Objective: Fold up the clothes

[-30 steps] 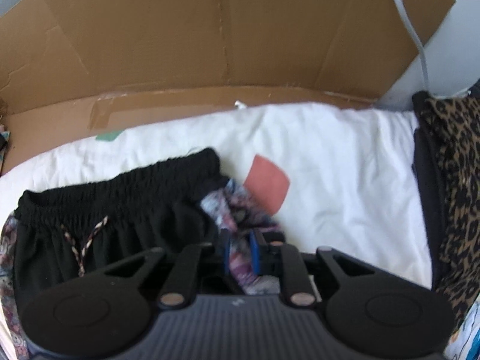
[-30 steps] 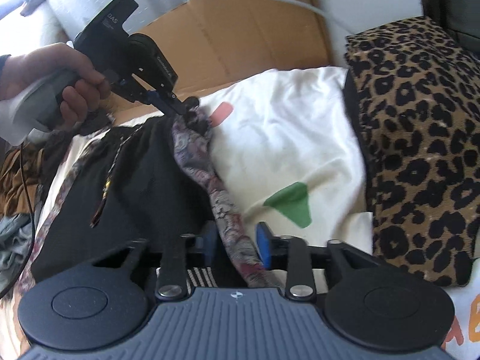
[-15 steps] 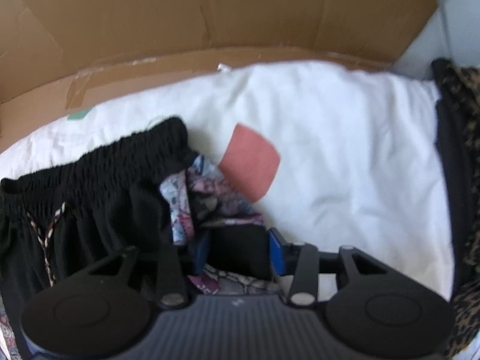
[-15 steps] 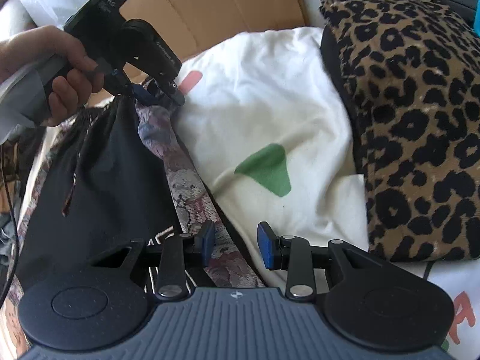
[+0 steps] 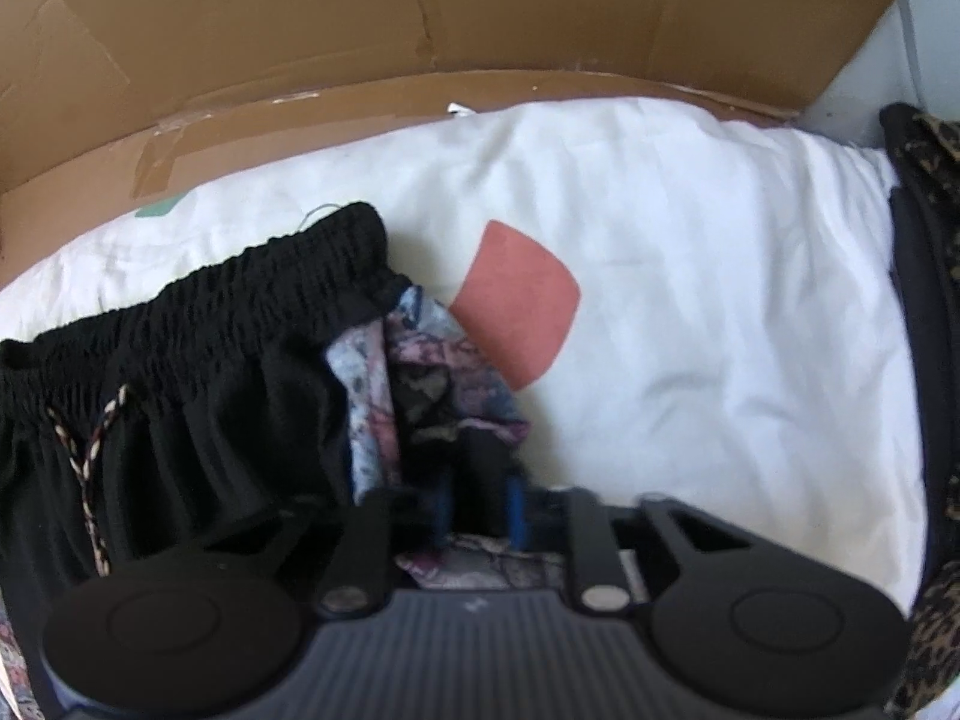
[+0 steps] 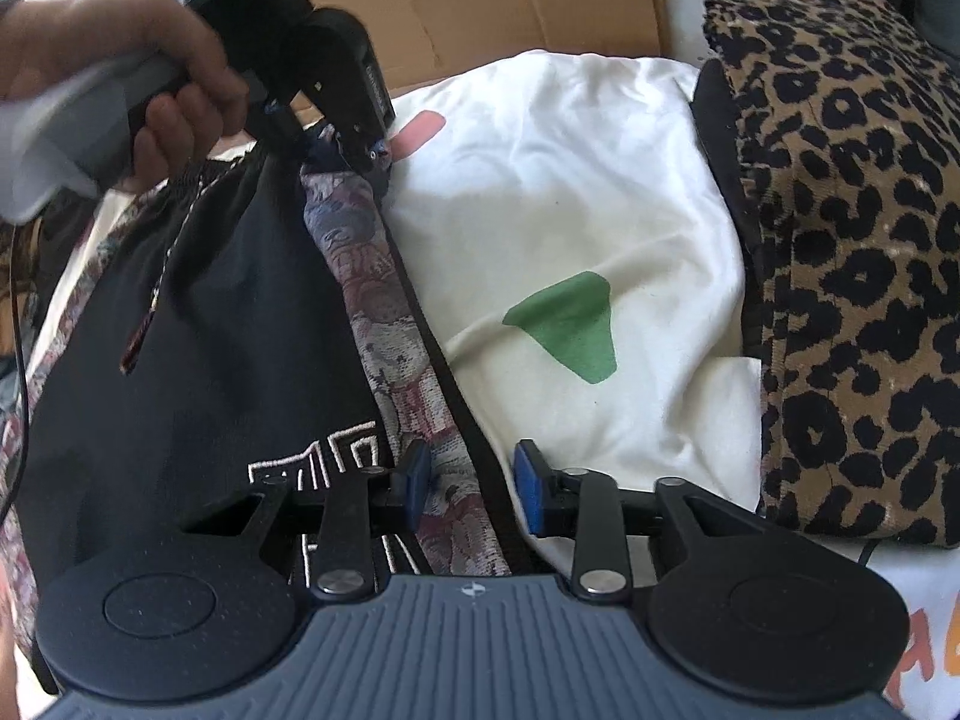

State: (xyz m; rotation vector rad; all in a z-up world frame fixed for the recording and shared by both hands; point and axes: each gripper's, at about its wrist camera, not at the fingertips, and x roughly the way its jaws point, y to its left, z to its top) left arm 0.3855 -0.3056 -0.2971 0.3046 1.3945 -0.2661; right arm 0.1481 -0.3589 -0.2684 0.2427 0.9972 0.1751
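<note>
Black shorts [image 5: 198, 372] with an elastic waistband and a braided drawstring lie on a white sheet [image 5: 690, 276]. Their folded side edge shows a floral patterned layer [image 5: 432, 372]. My left gripper [image 5: 480, 507] is shut on dark fabric at that edge near the waistband; in the right wrist view the left gripper [image 6: 360, 147] pinches the top of the patterned strip [image 6: 390, 324], held by a person's hand [image 6: 150, 78]. My right gripper [image 6: 471, 486] is open, its blue pads [image 6: 414, 483] on either side of the strip's lower part, near white lettering on the shorts [image 6: 198, 324].
A cardboard wall [image 5: 420, 36] backs the sheet. A leopard-print cushion [image 6: 852, 240] lies along the right side. The sheet carries a red patch [image 5: 516, 306] and a green patch [image 6: 570, 324]. More clothes lie at the far left [image 6: 18, 252].
The left gripper, open half a second ago, has shut again on the edge by the waistband. The right gripper's fingers have parted from the strip they pinched a second ago.
</note>
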